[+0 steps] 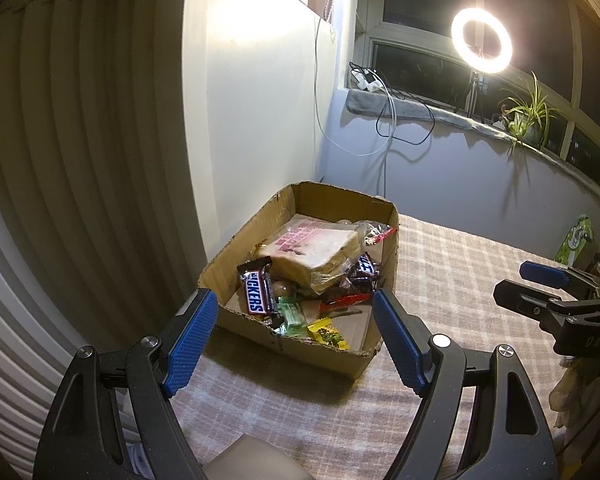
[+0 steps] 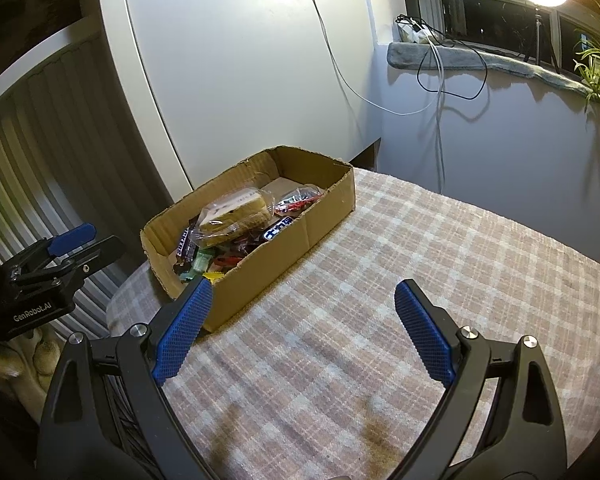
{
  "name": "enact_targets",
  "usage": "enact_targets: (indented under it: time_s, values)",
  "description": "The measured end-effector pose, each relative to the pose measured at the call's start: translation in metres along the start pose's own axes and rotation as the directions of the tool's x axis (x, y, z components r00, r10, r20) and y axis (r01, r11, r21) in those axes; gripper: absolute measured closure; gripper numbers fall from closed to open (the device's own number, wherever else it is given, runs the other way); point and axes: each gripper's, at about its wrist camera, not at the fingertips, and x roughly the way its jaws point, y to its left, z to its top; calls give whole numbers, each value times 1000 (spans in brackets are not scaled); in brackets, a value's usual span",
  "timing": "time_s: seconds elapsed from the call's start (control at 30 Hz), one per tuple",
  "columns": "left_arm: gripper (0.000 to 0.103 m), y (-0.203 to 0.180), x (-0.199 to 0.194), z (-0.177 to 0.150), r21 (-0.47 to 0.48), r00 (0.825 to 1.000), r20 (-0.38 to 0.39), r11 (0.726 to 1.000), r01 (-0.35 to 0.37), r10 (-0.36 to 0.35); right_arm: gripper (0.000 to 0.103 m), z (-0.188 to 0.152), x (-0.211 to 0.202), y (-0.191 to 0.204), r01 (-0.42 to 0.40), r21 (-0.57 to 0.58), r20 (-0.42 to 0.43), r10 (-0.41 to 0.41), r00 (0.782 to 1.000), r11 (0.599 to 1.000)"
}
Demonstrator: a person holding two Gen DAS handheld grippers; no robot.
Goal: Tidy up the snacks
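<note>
box: open brown cardboard box (image 1: 256, 232) of wrapped snacks, bed's far-left corner
left gripper (image 1: 296, 320): spread, empty, facing the box's near end
right gripper (image 2: 304, 312): spread, empty, farther off

left gripper (image 1: 296, 312) black, blue pads | right gripper (image 2: 303, 306) alike | marking perhaps "GenRobot.AI"

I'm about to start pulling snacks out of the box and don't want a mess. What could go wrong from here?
The bagged sandwich lies on top of the pile; grabbing it hard could crush it. The Snickers bar leans on other snacks, so lifting it may shift them. The cardboard box looks light and might slide on the checked cloth.
</note>
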Motion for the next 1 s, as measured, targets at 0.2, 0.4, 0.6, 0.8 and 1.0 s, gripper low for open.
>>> enact_targets:
  time_s: [0.2, 0.4, 0.6, 0.8, 1.0]
  values:
    - [23, 0, 0, 0, -2, 1000, 0, 1000, 0, 0, 8, 0, -1, 0, 10, 4, 3, -10, 1000, 1000]
    - [23, -1, 0, -1, 0, 1000, 2, 1000, 0, 0, 8, 0, -1, -1, 33, 5, 5, -33, 999, 999]
    - [23, -2, 0, -1, 1, 1000, 1, 1000, 0, 0, 8, 0, -3, -3, 60, 9, 11, -60, 998, 998]
    - [23, -3, -1, -1, 1, 1000, 2, 1000, 3, -3, 8, -1, -4, -5, 81, 6, 11, -81, 997, 997]
    - [23, -4, -1, -1, 1, 1000, 3, 1000, 2, -2, 8, -2, -5, -5, 85, 3, 11, -85, 996, 996]
